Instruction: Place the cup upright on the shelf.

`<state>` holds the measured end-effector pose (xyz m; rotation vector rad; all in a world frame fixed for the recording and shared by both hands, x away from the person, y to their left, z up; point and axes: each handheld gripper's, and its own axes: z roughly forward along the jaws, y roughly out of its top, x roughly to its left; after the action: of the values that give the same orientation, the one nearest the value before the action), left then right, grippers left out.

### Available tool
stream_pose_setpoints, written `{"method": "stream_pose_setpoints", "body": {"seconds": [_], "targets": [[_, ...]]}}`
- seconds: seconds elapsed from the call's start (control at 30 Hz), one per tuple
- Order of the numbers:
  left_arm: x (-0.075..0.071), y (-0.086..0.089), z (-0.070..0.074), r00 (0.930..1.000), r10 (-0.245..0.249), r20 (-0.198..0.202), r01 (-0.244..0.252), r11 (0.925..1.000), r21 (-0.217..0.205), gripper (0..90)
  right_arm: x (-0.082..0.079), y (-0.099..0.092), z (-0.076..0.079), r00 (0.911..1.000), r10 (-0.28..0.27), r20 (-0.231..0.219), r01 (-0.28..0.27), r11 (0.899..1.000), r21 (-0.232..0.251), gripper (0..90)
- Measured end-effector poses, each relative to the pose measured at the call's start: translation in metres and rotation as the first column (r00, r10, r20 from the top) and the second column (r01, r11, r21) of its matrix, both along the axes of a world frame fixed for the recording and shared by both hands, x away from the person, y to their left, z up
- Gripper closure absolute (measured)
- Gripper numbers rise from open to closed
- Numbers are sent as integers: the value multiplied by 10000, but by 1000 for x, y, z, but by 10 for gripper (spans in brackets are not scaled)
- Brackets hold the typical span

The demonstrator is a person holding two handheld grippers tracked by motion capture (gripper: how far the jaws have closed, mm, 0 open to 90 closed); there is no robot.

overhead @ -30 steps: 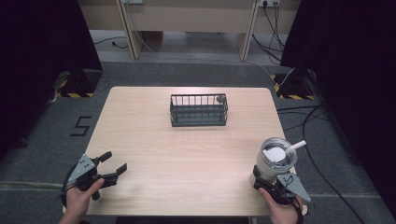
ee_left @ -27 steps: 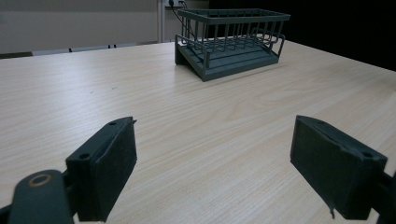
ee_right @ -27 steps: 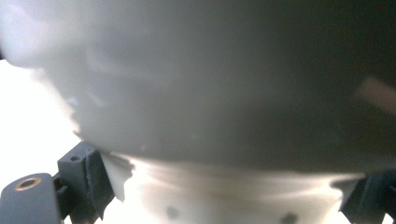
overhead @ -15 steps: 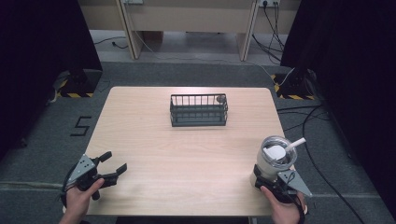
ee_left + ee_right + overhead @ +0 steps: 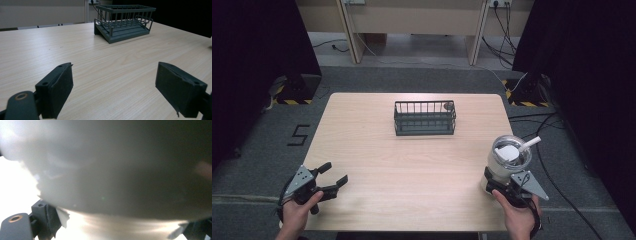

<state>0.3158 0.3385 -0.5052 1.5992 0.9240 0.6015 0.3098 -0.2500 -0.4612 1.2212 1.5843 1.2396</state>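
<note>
Left gripper (image 5: 333, 180) low at table's (image 5: 412, 160) near-left corner, jaws spread wide, nothing between. Right gripper (image 5: 497, 186) clamps clear cup (image 5: 509, 159) at near-right edge, contents blurred, perhaps straw. Wire basket (image 5: 425, 117) mid-table, well apart.

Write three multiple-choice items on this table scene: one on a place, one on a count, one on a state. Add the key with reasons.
1. Where does the wire basket stand?
A. far middle of the table
B. near left corner
C. on the floor

2. How many baskets are on the table?
A. three
B. two
C. one

3. How stand the jaws of the left gripper?
A. shut on a spoon
B. spread apart, holding nothing
C. shut on the basket

Key: 1 A, the high view shows it near the far edge; 2 C, one basket there; 3 B, the left gripper view shows bare wood between them.
</note>
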Motion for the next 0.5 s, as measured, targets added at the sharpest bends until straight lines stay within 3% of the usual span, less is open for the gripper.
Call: {"method": "stream_pose_setpoints", "body": {"seconds": [0.5], "targets": [[0, 0, 0, 10000, -25, 17, 25, 10000, -14, 141, 27, 7, 18, 9999, 154, 37, -154, 9998, -153, 113]]}}
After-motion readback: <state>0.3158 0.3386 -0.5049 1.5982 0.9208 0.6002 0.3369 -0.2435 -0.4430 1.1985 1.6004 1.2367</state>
